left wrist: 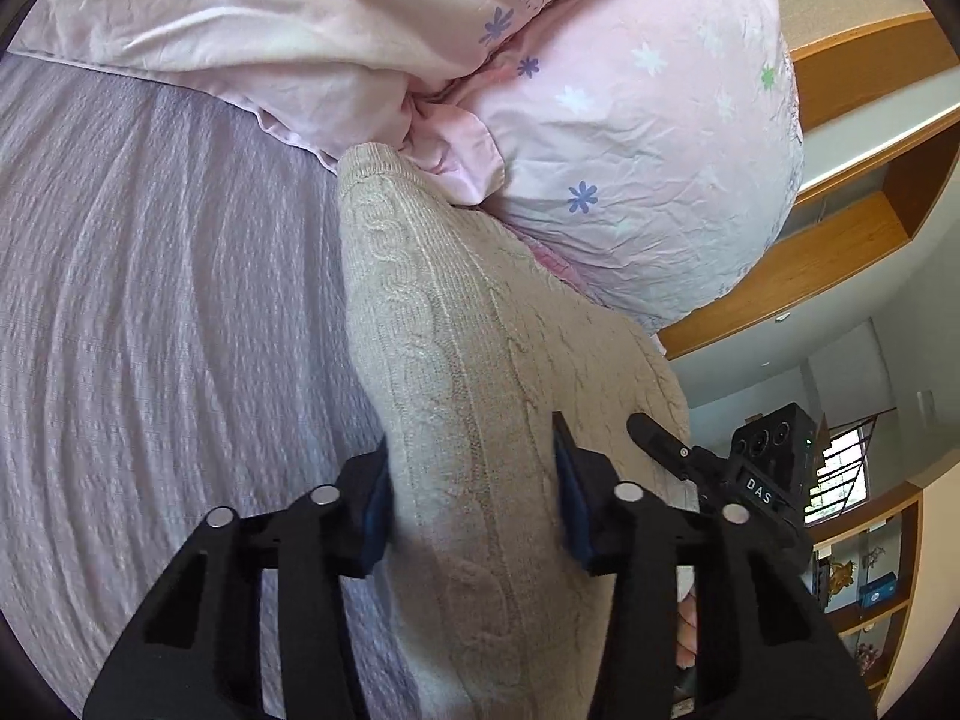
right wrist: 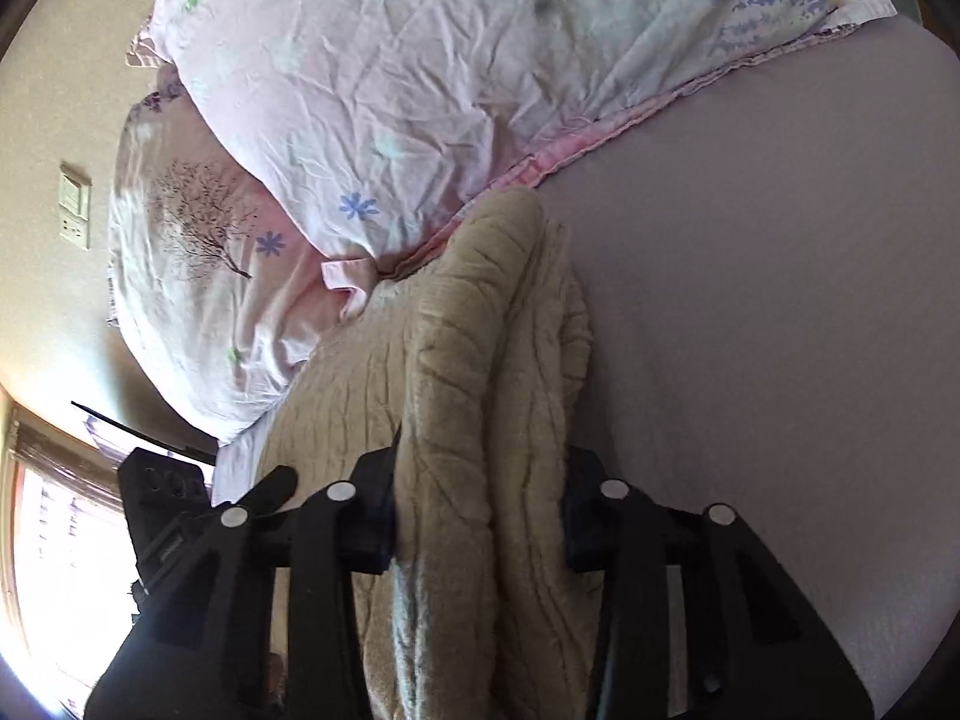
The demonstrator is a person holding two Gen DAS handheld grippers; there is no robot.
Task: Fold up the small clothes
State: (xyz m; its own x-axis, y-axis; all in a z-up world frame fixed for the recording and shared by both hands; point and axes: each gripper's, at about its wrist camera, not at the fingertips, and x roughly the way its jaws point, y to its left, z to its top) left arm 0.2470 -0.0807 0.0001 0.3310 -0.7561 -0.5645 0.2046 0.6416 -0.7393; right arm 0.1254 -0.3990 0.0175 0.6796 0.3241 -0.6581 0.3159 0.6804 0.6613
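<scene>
Beige cable-knit sweater (left wrist: pixel 480 372) lies on a lilac bed (left wrist: pixel 150 300), its far end touching pink floral pillows (left wrist: pixel 630 138). It appears partly folded, with layers doubled and not yet flattened. Each hand-held gripper, left (left wrist: pixel 474 498) and right (right wrist: pixel 480 516), grasps bunched knit. Only the right view shows the stacked folds.
</scene>
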